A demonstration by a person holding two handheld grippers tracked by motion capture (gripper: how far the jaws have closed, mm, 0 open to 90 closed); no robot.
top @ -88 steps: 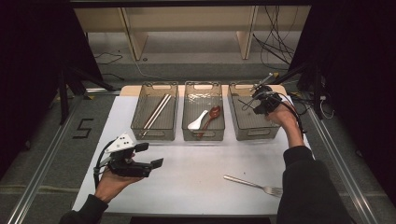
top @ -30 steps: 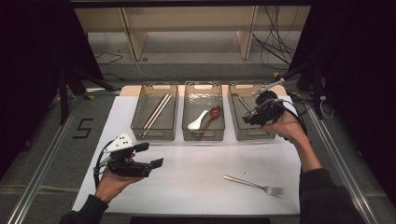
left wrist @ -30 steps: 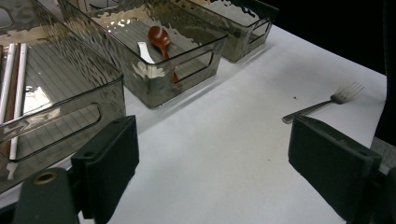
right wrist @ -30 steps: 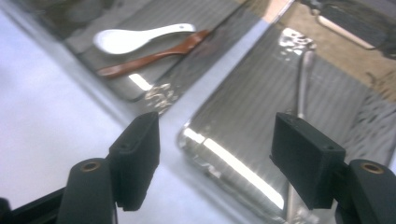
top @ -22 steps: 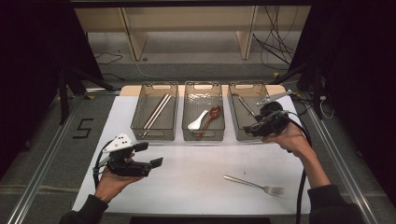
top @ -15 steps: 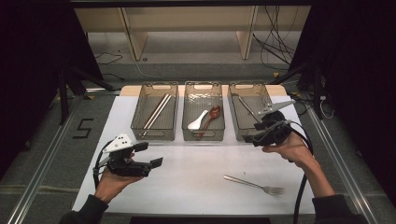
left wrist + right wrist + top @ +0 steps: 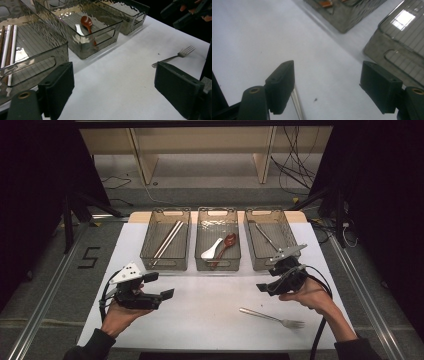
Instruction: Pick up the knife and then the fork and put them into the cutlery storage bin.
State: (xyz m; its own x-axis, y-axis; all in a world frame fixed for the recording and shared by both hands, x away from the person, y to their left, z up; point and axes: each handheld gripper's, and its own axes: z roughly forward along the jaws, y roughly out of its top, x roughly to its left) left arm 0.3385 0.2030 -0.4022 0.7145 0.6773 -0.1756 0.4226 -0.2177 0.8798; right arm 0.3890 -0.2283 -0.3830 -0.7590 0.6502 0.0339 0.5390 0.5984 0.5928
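Nearest us, the fork (image 7: 272, 317) lies flat on the white worktop (image 7: 210, 310), tines to the right, untouched. Just above it hovers the right claw (image 7: 264, 287), its jaws spread wide and just now opening further, nothing between them; in the right gripper view the fork's handle (image 7: 297, 103) shows beside one jaw. Over on the left, the left claw (image 7: 165, 290) sits wide open and empty too. Farther back stand three trays: chopsticks (image 7: 167, 239) in the left tray (image 7: 165, 265), spoons (image 7: 220, 247) in the middle.
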